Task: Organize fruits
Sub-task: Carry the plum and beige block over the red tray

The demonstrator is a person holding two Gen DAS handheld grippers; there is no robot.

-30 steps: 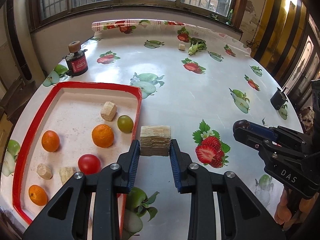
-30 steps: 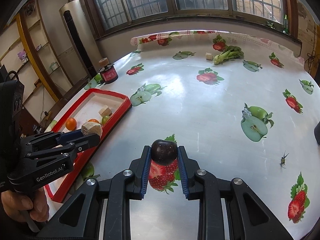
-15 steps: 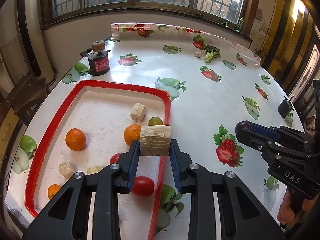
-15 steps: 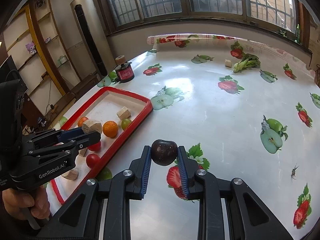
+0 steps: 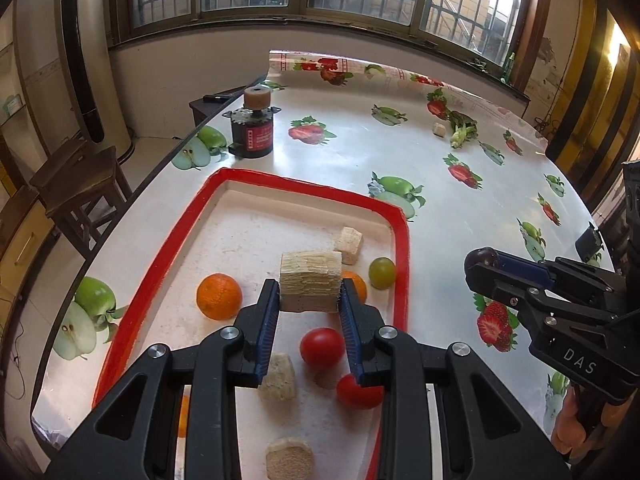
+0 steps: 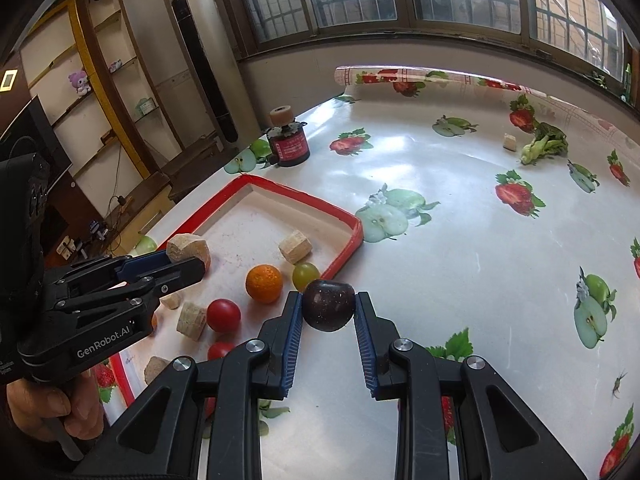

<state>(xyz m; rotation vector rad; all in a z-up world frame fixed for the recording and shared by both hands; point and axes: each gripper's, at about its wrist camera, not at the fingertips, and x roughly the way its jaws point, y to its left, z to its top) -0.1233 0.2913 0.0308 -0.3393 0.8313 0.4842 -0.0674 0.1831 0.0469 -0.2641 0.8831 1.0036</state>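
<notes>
My left gripper (image 5: 309, 299) is shut on a beige layered chunk (image 5: 310, 281) and holds it above the red-rimmed tray (image 5: 402, 248). My right gripper (image 6: 328, 312) is shut on a dark plum (image 6: 329, 305) near the tray's right rim (image 6: 348, 246). The tray holds oranges (image 5: 219, 295), red tomatoes (image 5: 322, 349), a green grape (image 5: 382, 273) and several beige chunks (image 5: 349, 239). The right gripper with the plum shows in the left wrist view (image 5: 480, 261); the left gripper with the chunk shows in the right wrist view (image 6: 188, 254).
A black and red cylinder device (image 5: 253, 131) stands behind the tray. A green vegetable (image 5: 462, 130) and a small beige piece (image 5: 439, 130) lie at the far side. The fruit-print table (image 5: 440, 208) drops off at the left, by a wooden stool (image 5: 76, 184).
Both grippers have moved left. The left one now holds its chunk over the tray's middle; the right one has carried the plum close to the tray's right rim.
</notes>
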